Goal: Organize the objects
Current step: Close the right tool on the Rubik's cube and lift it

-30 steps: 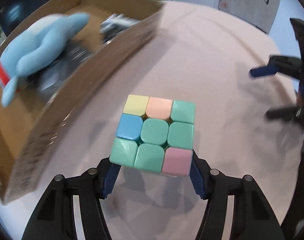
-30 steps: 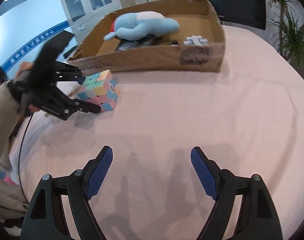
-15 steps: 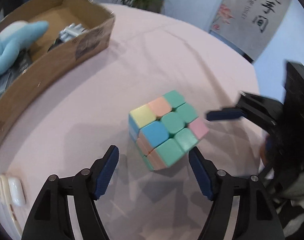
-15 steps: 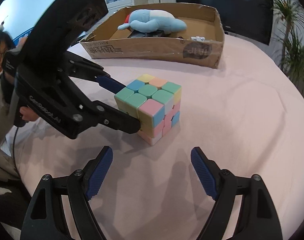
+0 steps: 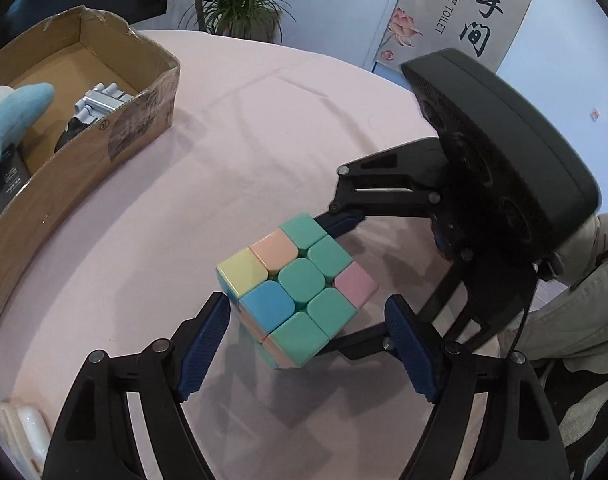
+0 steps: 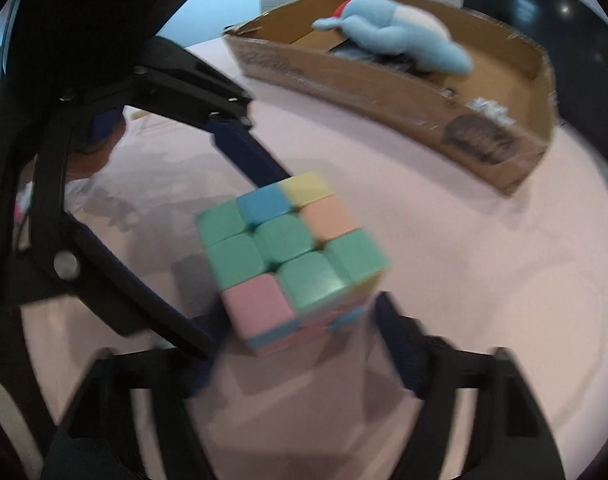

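A pastel puzzle cube (image 5: 296,294) sits on the pink tablecloth; it also shows in the right wrist view (image 6: 292,260). My left gripper (image 5: 307,344) is open, its blue pads on either side of the cube's near corner, not touching. My right gripper (image 6: 300,364) is open around the cube from the opposite side; in the left wrist view its fingers (image 5: 343,222) flank the cube. The cardboard box (image 5: 104,128) holds a blue plush dolphin (image 6: 399,36), a grey metal part (image 5: 98,102) and dark items.
The box lies along the table's far left in the left wrist view and at the back right in the right wrist view (image 6: 383,92). A white object (image 5: 28,428) lies at the table's near left edge. A person's sleeve (image 5: 575,292) is at right.
My left gripper let go of the cube, which now rests on the table turned a little. My right gripper has moved in close, its open jaws now around the cube.
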